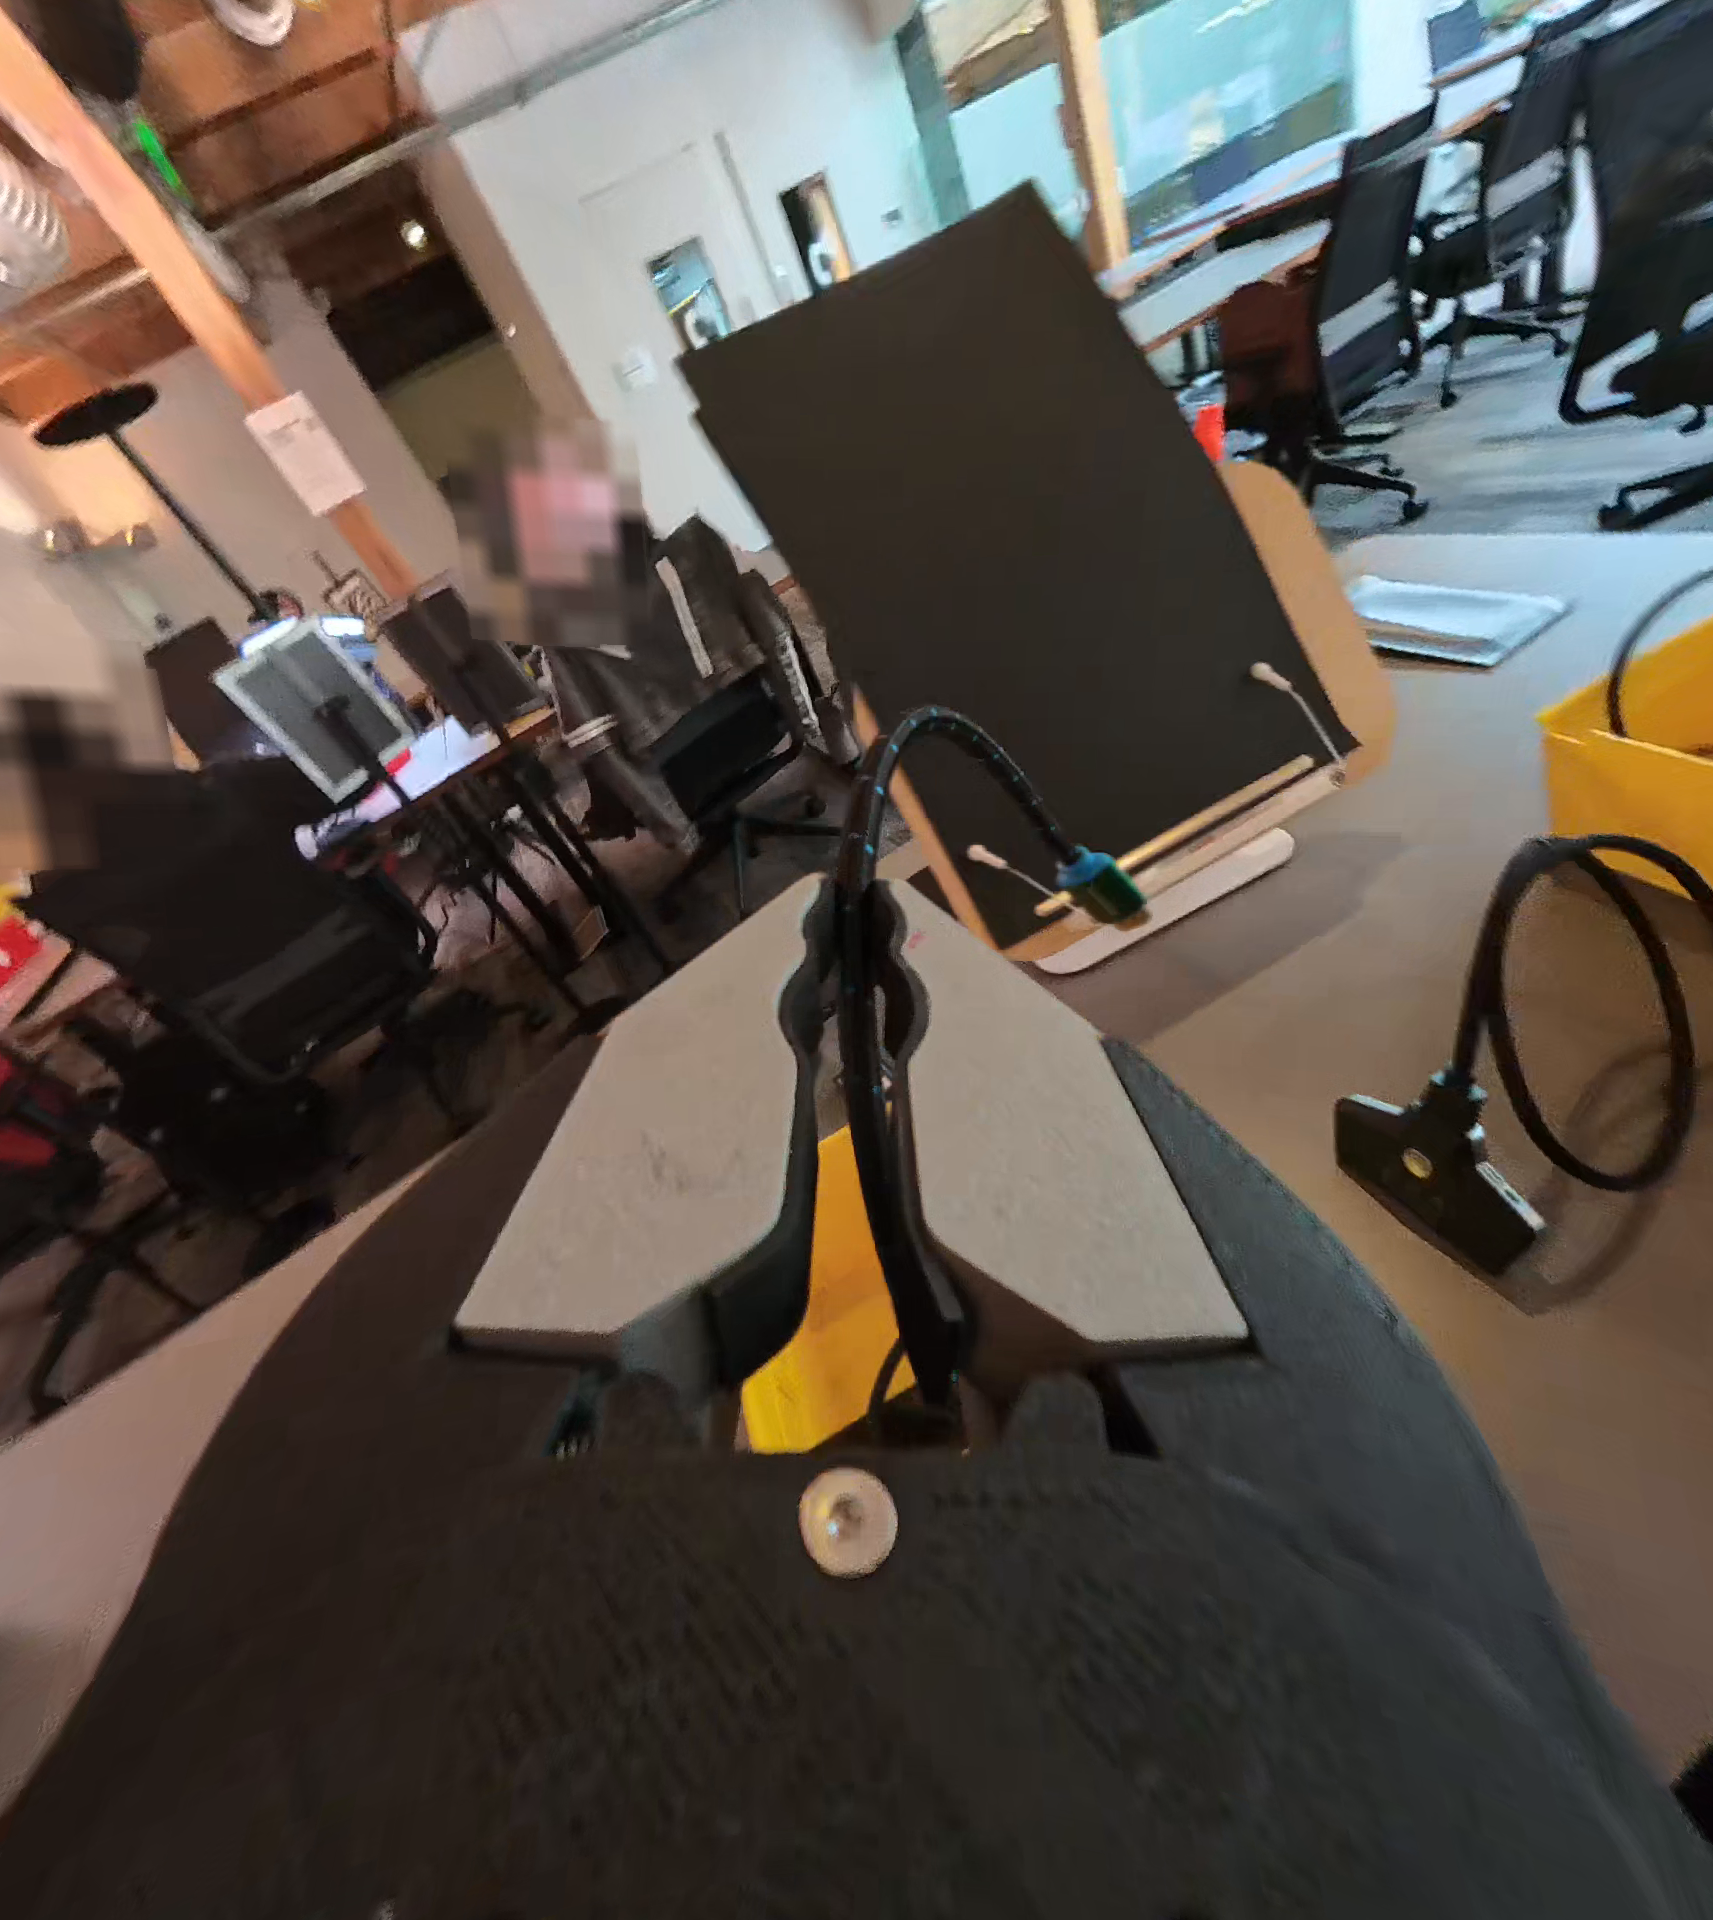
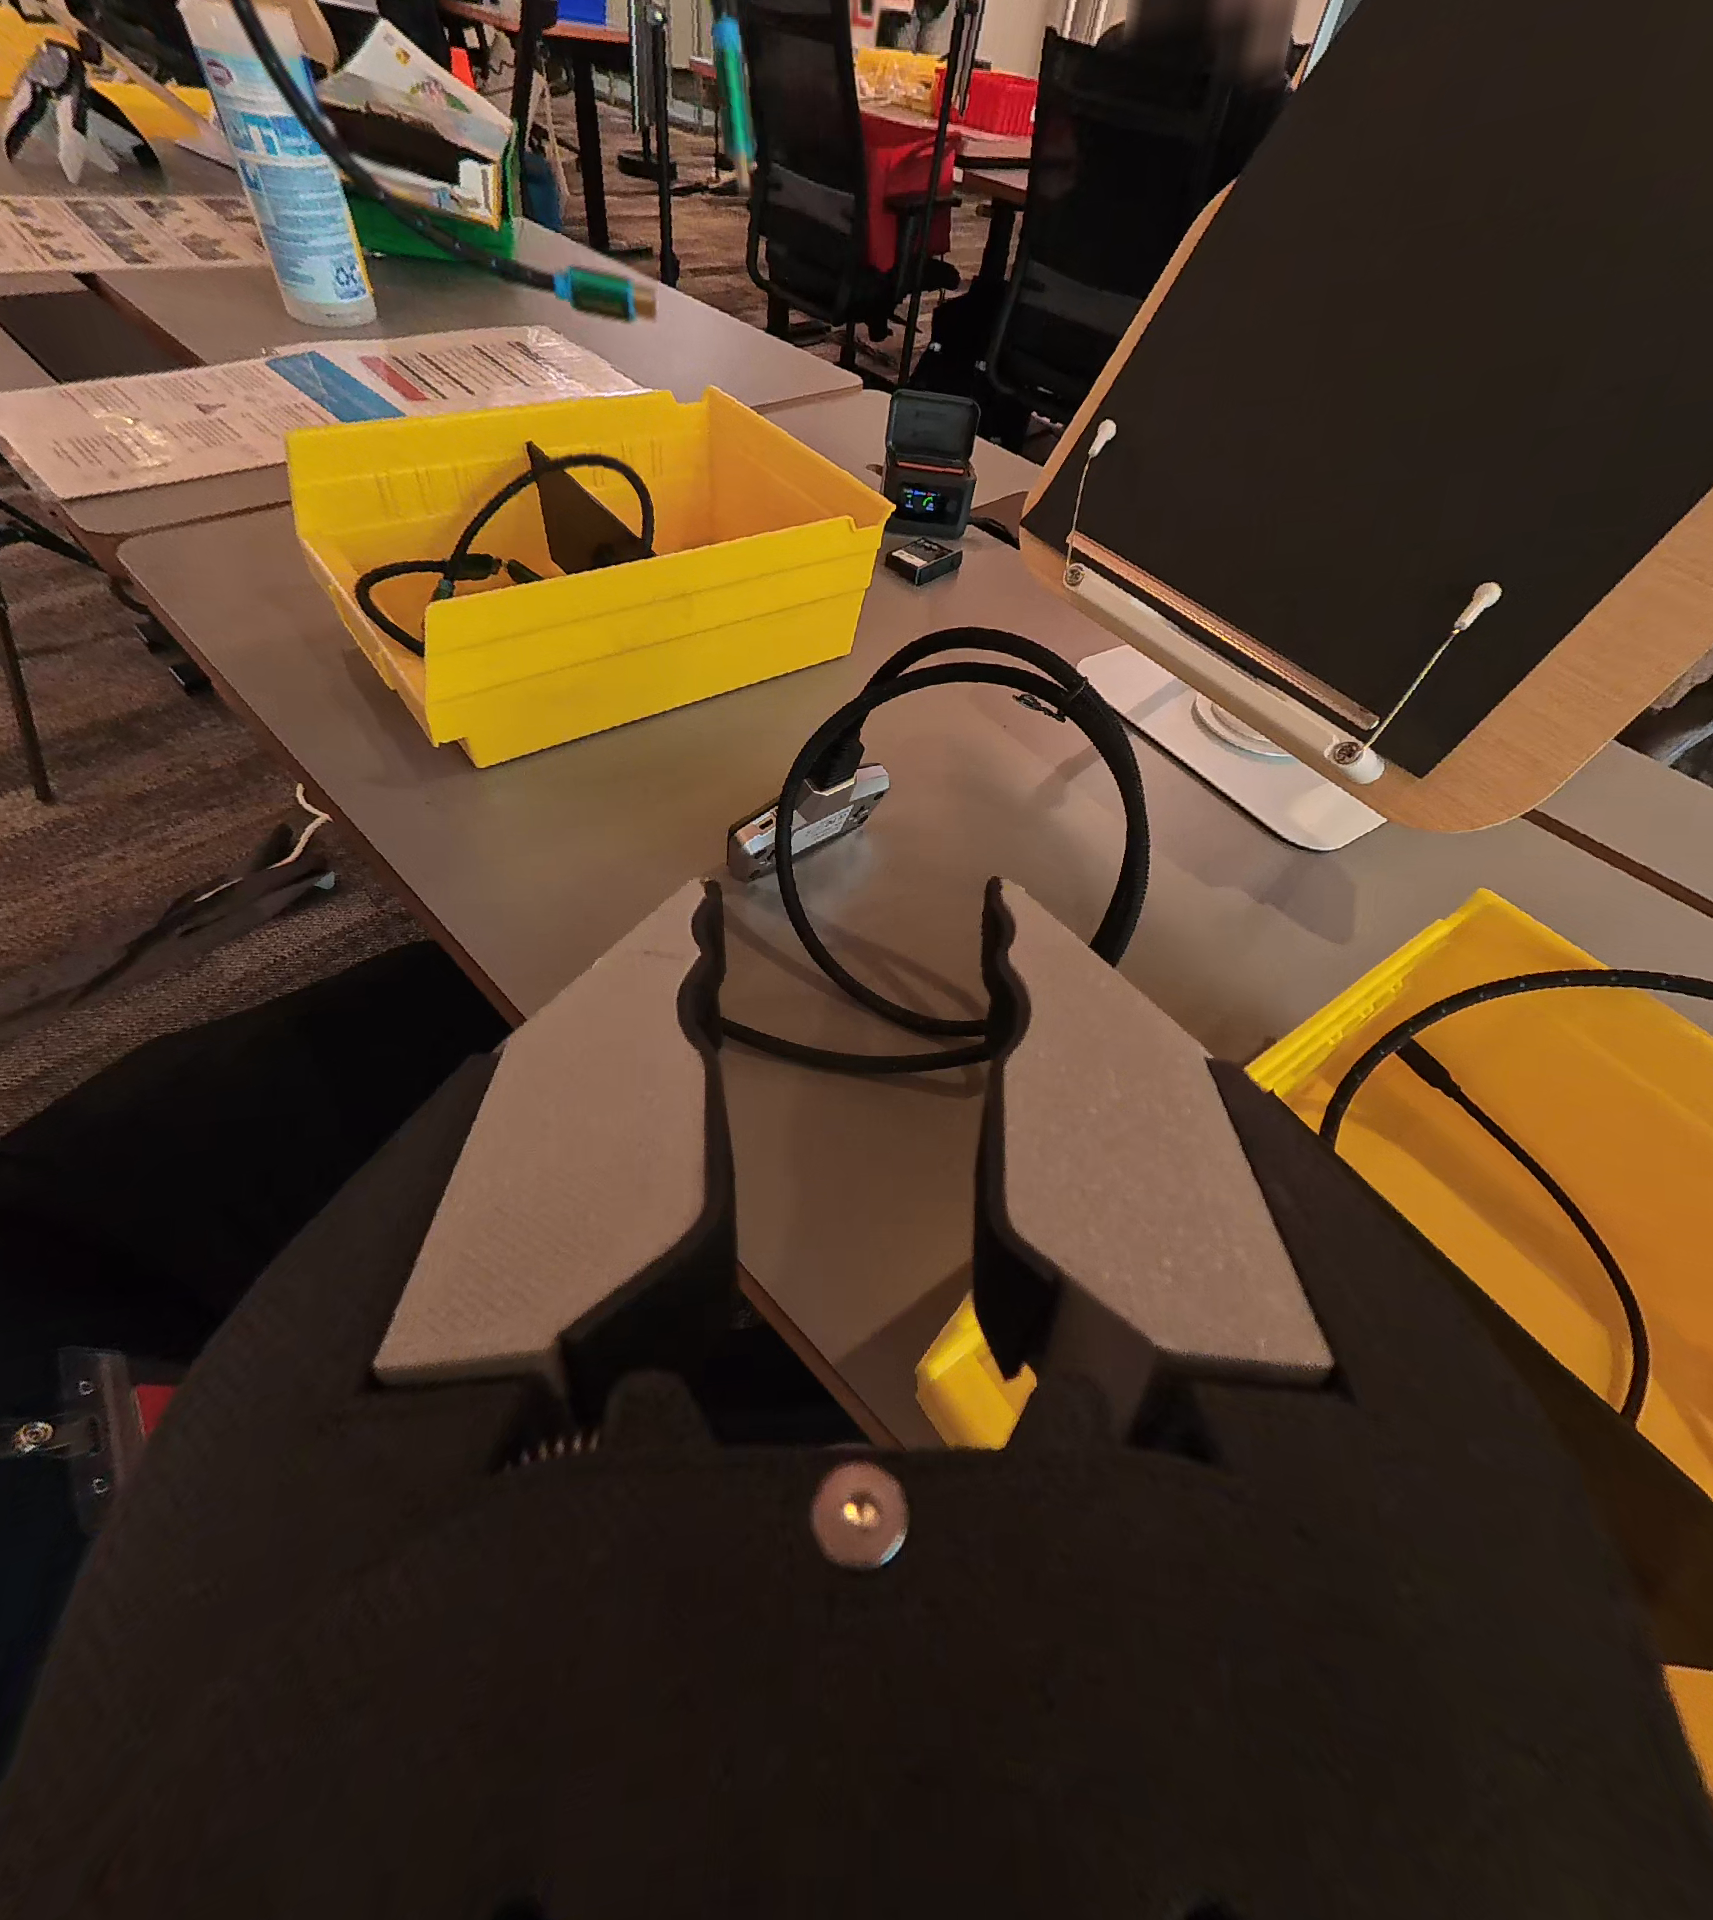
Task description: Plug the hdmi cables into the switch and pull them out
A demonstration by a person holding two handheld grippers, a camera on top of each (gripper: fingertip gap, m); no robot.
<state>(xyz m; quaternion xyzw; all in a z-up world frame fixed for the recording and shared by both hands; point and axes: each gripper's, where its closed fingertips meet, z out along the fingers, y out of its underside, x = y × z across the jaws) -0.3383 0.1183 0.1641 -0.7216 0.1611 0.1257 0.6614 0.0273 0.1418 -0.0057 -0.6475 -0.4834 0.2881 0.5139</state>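
My left gripper [image 1: 857, 935] is shut on a black braided HDMI cable [image 1: 945, 719], held up in the air. Its blue-green plug [image 1: 1101, 883] curls over past the fingertips. In the right wrist view the same plug [image 2: 603, 293] hangs in the air at the upper left. The small HDMI switch [image 2: 812, 821] lies on the table with one looped black cable [image 2: 1122, 790] plugged into it. It also shows in the left wrist view [image 1: 1434, 1184]. My right gripper [image 2: 852, 914] is open and empty, just short of the switch and above the cable loop.
A yellow bin [image 2: 623, 623] holding another cable stands behind the switch. A second yellow bin [image 2: 1558, 1195] with a cable is at the right. A black board on a wooden stand [image 2: 1454, 364], a small device with a screen [image 2: 927, 468], a spray bottle [image 2: 296, 187] and papers [image 2: 208, 416] are on the table. My hands' fingertips stand some 40 centimeters from each other.
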